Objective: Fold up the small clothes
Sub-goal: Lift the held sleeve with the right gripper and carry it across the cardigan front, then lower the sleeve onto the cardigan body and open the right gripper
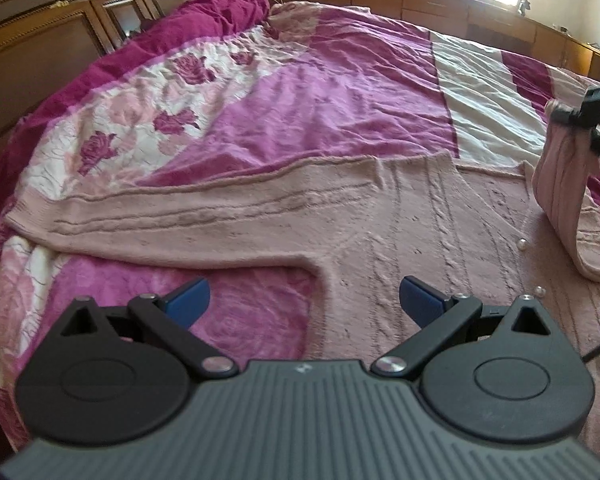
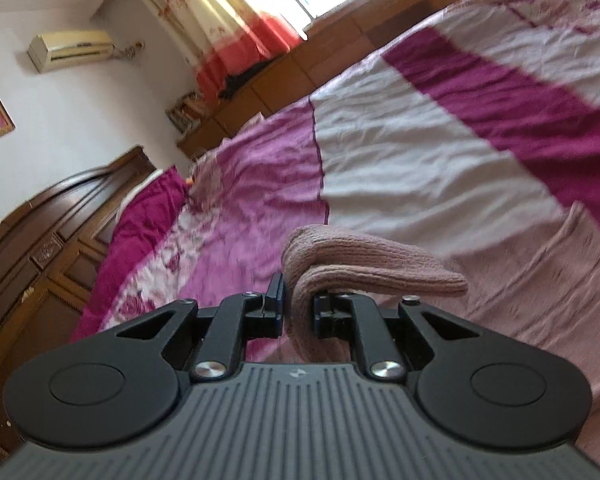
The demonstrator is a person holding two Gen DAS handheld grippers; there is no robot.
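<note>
With the sweater (image 1: pixel 380 216) spread on the bed (image 1: pixel 320 92) at lower centre, its sleeve (image 2: pixel 364 264) pinched in the right hand-held gripper (image 2: pixel 298 304) should be laid flat across the body while the spread left hand-held gripper (image 1: pixel 304 300) pins the side.

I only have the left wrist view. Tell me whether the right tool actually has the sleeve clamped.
Observer: Yes. In the right wrist view the right tool is shut on the pink sleeve cuff, which bunches out past its fingers.
Operator: Say what lies beyond that cuff.
Observer: The striped bedspread, then wooden cabinets under the window.
Operator: Report the left tool.
Observer: The left tool is open, hovering over the sweater near the underarm, holding nothing.
</note>
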